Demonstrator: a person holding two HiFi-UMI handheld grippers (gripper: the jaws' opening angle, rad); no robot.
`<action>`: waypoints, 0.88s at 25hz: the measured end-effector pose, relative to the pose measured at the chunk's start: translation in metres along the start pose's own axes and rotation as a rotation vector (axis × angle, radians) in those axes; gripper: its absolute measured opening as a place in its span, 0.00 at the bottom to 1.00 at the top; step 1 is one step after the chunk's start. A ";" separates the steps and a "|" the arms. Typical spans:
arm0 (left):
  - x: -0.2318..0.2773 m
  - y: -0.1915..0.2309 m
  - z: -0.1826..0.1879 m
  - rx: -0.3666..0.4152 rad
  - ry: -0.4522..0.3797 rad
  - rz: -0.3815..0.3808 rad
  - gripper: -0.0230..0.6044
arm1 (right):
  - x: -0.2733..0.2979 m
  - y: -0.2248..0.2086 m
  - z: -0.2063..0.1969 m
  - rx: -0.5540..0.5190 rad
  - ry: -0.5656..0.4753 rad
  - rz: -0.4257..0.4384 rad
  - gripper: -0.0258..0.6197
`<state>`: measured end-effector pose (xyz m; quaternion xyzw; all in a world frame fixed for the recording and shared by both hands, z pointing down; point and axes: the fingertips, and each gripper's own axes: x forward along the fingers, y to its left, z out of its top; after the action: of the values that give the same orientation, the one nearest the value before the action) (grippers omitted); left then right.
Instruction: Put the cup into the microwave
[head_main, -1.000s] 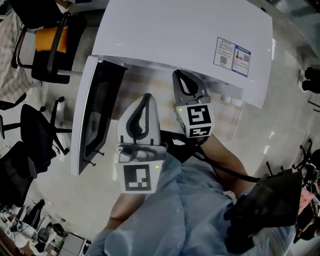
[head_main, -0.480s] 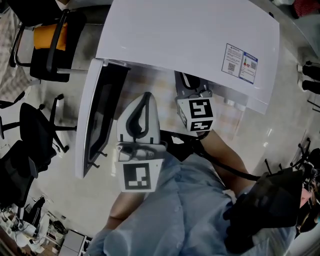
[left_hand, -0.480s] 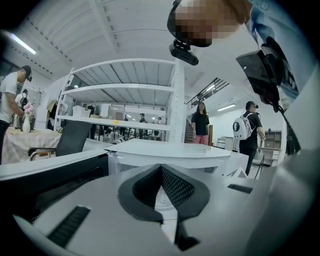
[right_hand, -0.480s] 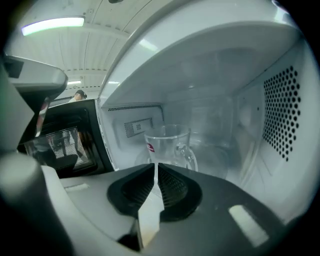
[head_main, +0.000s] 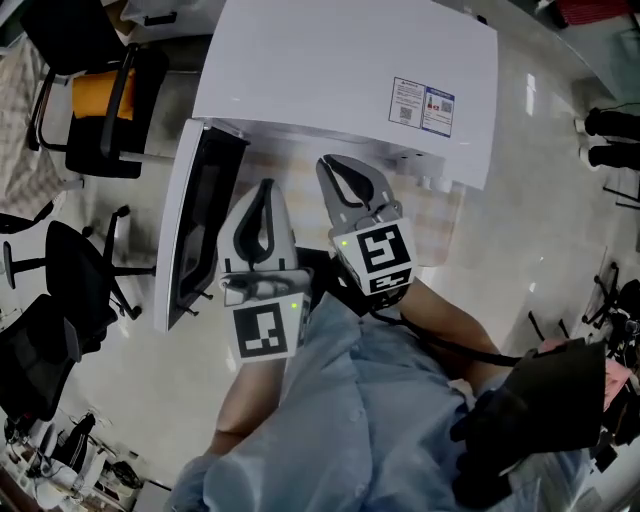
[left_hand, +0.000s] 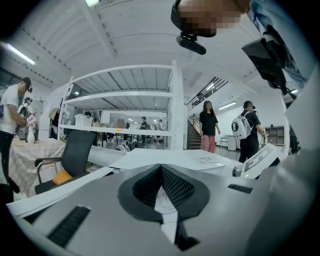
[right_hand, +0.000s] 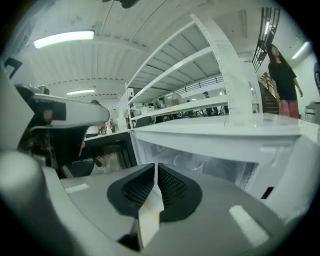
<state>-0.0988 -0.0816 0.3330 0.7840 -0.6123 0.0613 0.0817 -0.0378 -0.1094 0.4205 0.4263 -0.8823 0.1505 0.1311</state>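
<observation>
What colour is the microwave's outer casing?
The microwave is white, its open door dark-windowed; the head view shows it best.

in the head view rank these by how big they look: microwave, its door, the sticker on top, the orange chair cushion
1. microwave
2. door
3. cushion and sticker: they look about alike, and the cushion sits lower, farther from the camera, so no ranking.

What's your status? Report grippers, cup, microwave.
Left gripper and right gripper: jaws shut, empty. Big white microwave, door open. Clear round shape inside, cup unconfirmed. Nothing seen in the way.
</observation>
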 end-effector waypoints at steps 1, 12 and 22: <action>-0.004 0.000 0.004 0.005 -0.007 0.011 0.05 | -0.008 0.007 0.009 -0.011 -0.014 0.015 0.07; -0.039 -0.024 0.053 0.041 -0.115 0.060 0.05 | -0.070 0.028 0.081 -0.096 -0.157 0.049 0.04; -0.044 -0.031 0.066 0.058 -0.142 0.069 0.05 | -0.074 0.030 0.101 -0.128 -0.191 0.072 0.04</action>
<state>-0.0798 -0.0458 0.2577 0.7670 -0.6410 0.0261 0.0129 -0.0274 -0.0770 0.2967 0.3973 -0.9134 0.0572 0.0680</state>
